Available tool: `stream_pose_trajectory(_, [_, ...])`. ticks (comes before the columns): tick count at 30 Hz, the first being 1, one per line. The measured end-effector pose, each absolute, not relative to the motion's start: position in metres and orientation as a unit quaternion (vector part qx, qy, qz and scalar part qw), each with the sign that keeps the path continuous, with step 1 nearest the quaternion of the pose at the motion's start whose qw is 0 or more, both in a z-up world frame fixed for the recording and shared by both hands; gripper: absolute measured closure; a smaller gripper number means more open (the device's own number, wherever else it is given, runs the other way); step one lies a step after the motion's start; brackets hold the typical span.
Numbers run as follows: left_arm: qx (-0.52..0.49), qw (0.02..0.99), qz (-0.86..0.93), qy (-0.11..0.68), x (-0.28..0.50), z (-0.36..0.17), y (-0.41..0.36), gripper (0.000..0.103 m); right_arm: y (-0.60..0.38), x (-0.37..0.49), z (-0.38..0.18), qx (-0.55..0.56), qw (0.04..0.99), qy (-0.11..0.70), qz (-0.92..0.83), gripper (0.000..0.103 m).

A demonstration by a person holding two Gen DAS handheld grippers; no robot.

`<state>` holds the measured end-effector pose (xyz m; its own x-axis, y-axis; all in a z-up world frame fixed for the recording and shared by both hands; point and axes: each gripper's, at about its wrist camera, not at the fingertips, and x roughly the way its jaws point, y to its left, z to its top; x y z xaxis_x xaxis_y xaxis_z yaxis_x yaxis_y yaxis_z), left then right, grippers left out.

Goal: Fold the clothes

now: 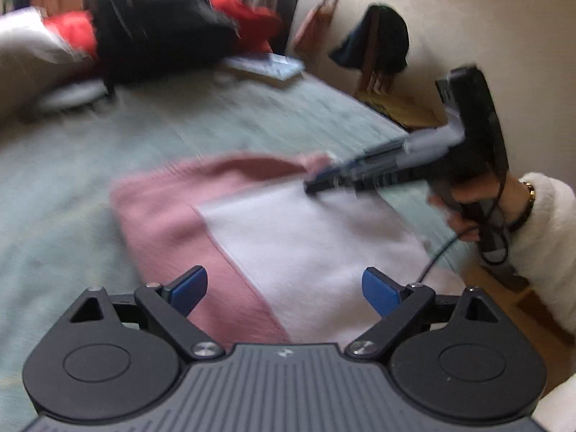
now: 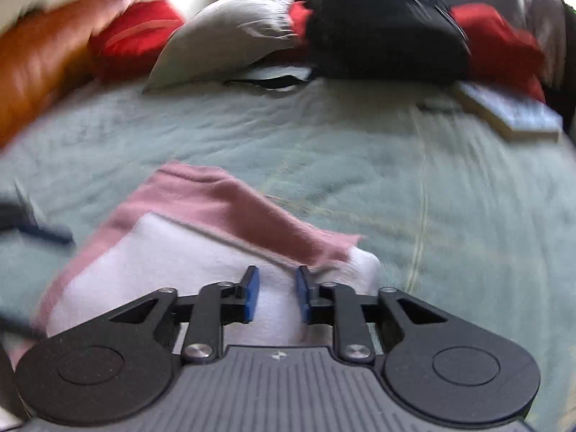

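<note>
A pink and white garment [image 1: 288, 237] lies folded on the green bedspread [image 1: 90, 180]. My left gripper [image 1: 284, 288] hovers over its near edge, jaws wide open, nothing between them. In the left wrist view my right gripper [image 1: 313, 185], held by a hand [image 1: 460, 216] in a fluffy white sleeve, points its tips at the garment's far corner. In the right wrist view the right gripper [image 2: 277, 295] is open by a narrow gap just above the white part of the garment [image 2: 180, 252], beside the pink edge. A dark blur at the left is the left gripper [image 2: 36, 230].
At the head of the bed lie a grey pillow [image 2: 230, 36], a black clothes pile [image 2: 381, 28], red cloth [image 2: 133, 39] and a book [image 2: 511, 115]. A brown padded headboard [image 2: 32, 72] runs along the left. A dark item [image 1: 374, 39] hangs by the wall.
</note>
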<state>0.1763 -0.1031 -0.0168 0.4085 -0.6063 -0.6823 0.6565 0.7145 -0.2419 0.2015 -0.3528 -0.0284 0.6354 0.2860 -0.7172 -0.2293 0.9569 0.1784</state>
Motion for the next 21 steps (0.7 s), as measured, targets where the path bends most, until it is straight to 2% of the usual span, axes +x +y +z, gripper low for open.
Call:
stream_pose_trajectory(3, [0.051, 0.84, -0.352, 0.41, 0.178, -0.031, -0.114, 0.008, -0.365, 0.195, -0.023, 0.08, 0.904, 0.396, 0.138, 0.086])
stream_pose_trajectory(6, [0.064, 0.844, -0.334, 0.415, 0.172, -0.022, -0.119, 0.008, -0.357, 0.179, -0.01, 0.064, 0.913, 0.382, 0.131, 0.073])
stream_pose_trajectory(11, [0.099, 0.856, -0.3, 0.41, 0.156, -0.008, -0.119, 0.008, -0.337, 0.143, 0.01, 0.03, 0.925, 0.35, 0.144, 0.028])
stream_pose_trajectory(12, [0.102, 0.857, -0.297, 0.409, 0.153, -0.007, -0.119, 0.008, -0.335, 0.14, 0.006, 0.027, 0.925, 0.354, 0.138, 0.025])
stream_pose_trajectory(17, [0.1, 0.86, -0.294, 0.406, 0.139, -0.004, -0.116, 0.008, -0.324, 0.123, -0.013, 0.012, 0.921, 0.374, 0.112, 0.018])
stream_pose_trajectory(21, [0.101, 0.864, -0.288, 0.401, 0.127, -0.002, -0.11, 0.008, -0.318, 0.108, -0.022, 0.003, 0.918, 0.386, 0.084, 0.018])
